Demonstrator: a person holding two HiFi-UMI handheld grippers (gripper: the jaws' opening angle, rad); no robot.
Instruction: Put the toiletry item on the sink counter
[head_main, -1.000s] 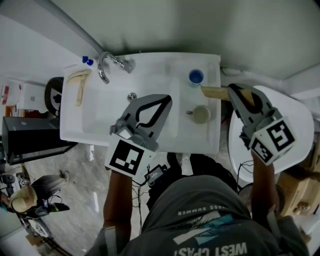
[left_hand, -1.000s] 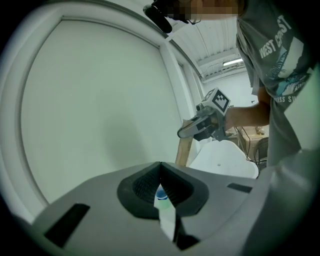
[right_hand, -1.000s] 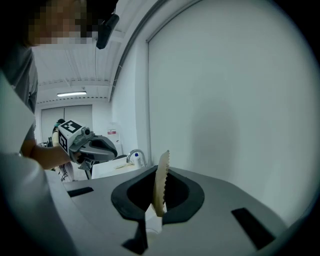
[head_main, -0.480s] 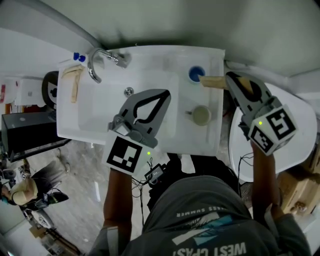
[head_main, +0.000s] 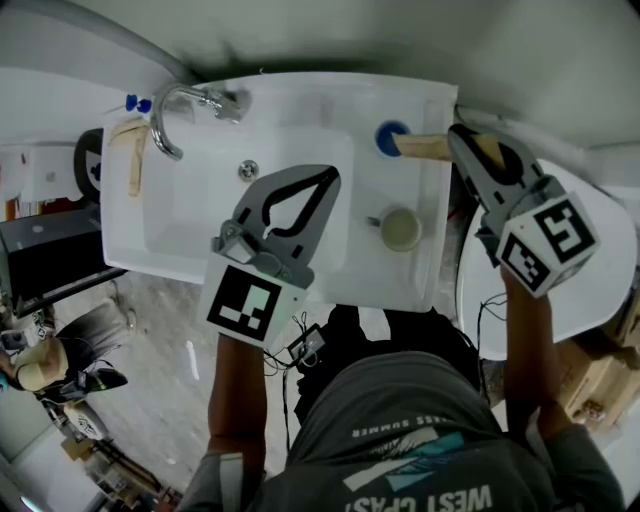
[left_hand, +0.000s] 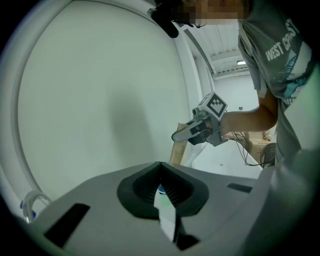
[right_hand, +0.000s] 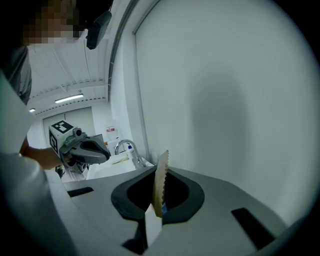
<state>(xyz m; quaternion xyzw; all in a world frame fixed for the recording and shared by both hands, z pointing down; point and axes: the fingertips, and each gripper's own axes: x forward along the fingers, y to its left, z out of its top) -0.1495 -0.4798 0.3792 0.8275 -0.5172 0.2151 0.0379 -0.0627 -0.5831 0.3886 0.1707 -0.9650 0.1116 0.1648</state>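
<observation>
Top-down view of a glossy white sink counter (head_main: 318, 104). The right gripper (head_main: 457, 141), jaws clamped on 1 flat tan packet (head_main: 420, 147) with a zigzag edge, holds it over the counter's back right corner. The packet's free end reaches a round blue item (head_main: 391, 137). A pale cup (head_main: 401, 230) stands nearer the front. The left gripper (head_main: 327, 180) hangs over the basin, jaws together, holding nothing. A curved chrome tap (head_main: 172, 112) stands back left.

Sink (head_main: 200, 225) glossy ceramic; tap (head_main: 163, 122) shiny chrome; pkt (head_main: 420, 147) matt paper.
</observation>
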